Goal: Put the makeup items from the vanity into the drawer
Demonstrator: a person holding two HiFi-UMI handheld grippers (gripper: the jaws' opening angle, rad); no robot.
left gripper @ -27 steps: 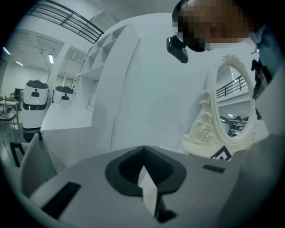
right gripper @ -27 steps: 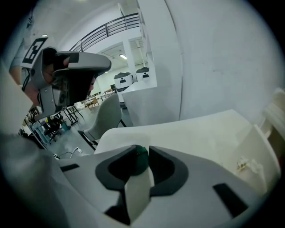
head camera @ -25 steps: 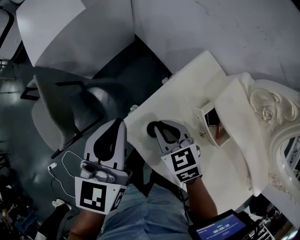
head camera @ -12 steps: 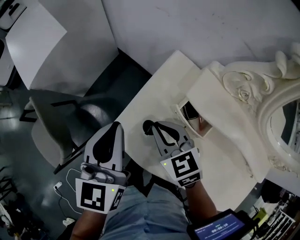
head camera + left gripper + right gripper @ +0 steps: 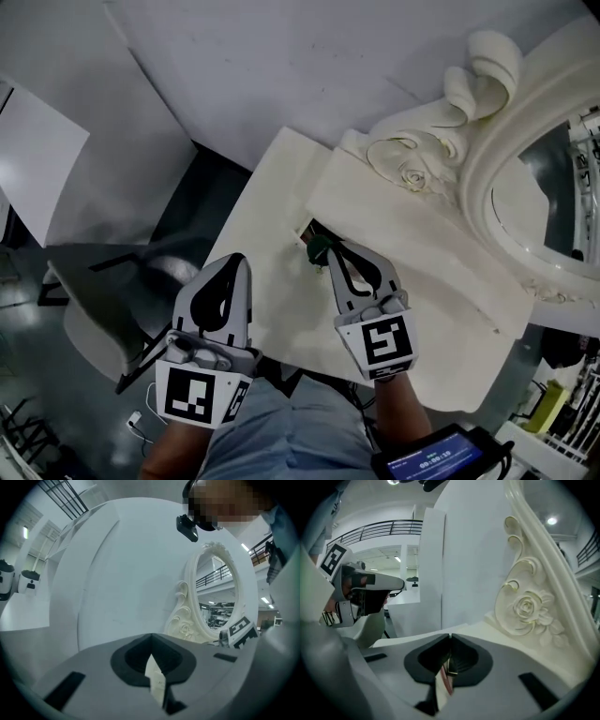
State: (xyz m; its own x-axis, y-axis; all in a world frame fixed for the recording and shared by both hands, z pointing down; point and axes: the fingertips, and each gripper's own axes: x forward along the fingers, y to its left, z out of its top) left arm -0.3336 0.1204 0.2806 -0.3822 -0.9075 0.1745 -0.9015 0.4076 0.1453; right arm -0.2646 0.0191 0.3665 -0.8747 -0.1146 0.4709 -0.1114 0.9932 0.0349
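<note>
My right gripper (image 5: 323, 248) is shut on a small dark makeup item (image 5: 318, 246), seen as a thin dark and red sliver (image 5: 447, 670) between its jaws in the right gripper view. Its tips sit at the mouth of the small drawer (image 5: 307, 229) in the cream vanity (image 5: 281, 291); most of the drawer is hidden behind them. My left gripper (image 5: 238, 262) hovers at the vanity's left edge, shut with nothing in it (image 5: 151, 637). It also shows at the left of the right gripper view as the left gripper (image 5: 363, 592).
A carved cream mirror frame (image 5: 412, 169) with an oval mirror (image 5: 548, 178) rises behind the drawer. A grey chair (image 5: 98, 300) stands on the dark floor at the left. White panels (image 5: 37, 159) lean beyond it. A lit screen (image 5: 441, 459) is near my waist.
Both grippers have risen and moved toward the back of the vanity. The right one carried the dark item from mid-tabletop to the drawer's mouth. The head view swung toward the mirror.
</note>
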